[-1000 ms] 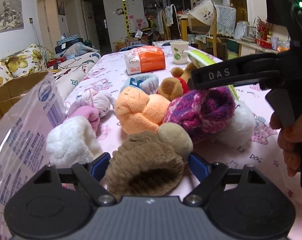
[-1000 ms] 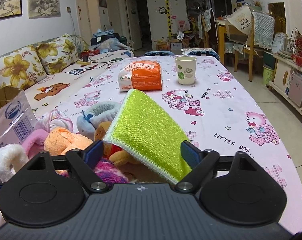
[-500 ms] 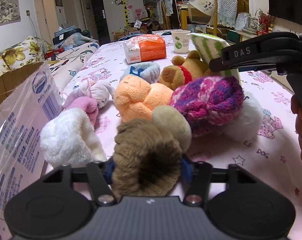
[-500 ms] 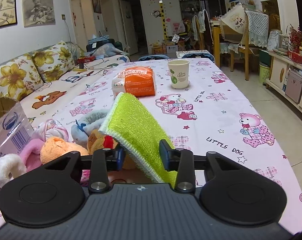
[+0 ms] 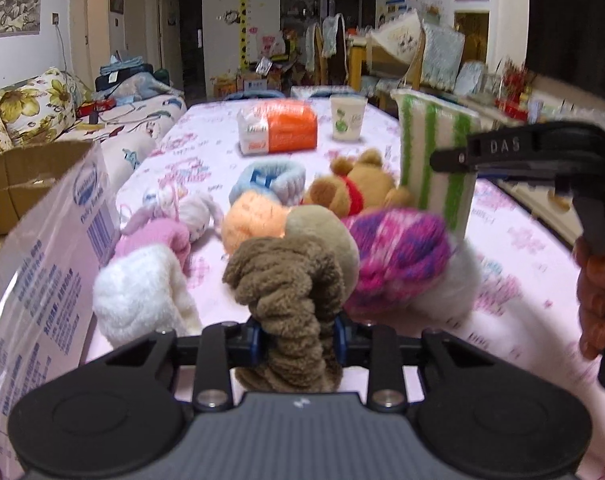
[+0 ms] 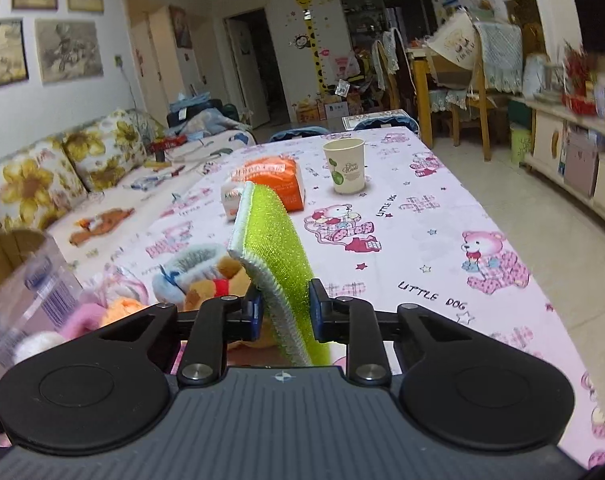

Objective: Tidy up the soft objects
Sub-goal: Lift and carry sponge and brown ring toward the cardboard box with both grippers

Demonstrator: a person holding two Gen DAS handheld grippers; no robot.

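My left gripper is shut on a brown fuzzy sock, bunched between its blue pads and lifted off the table. My right gripper is shut on a green scrubbing cloth, held on edge; the left wrist view shows the same green-and-white striped cloth in the right gripper. A pile of soft things lies on the table: a white sock, a pink sock, an orange plush, a teddy bear, a pink-purple knit ball and a blue slipper.
A plastic bag with blue print stands at the left, with a cardboard box behind it. An orange tissue pack and a paper cup sit farther back on the pink tablecloth. A hand grips the right tool.
Both grippers went from open to shut: the left closed on the brown sock and lifted it, the right closed on the green cloth and tipped it onto its edge.
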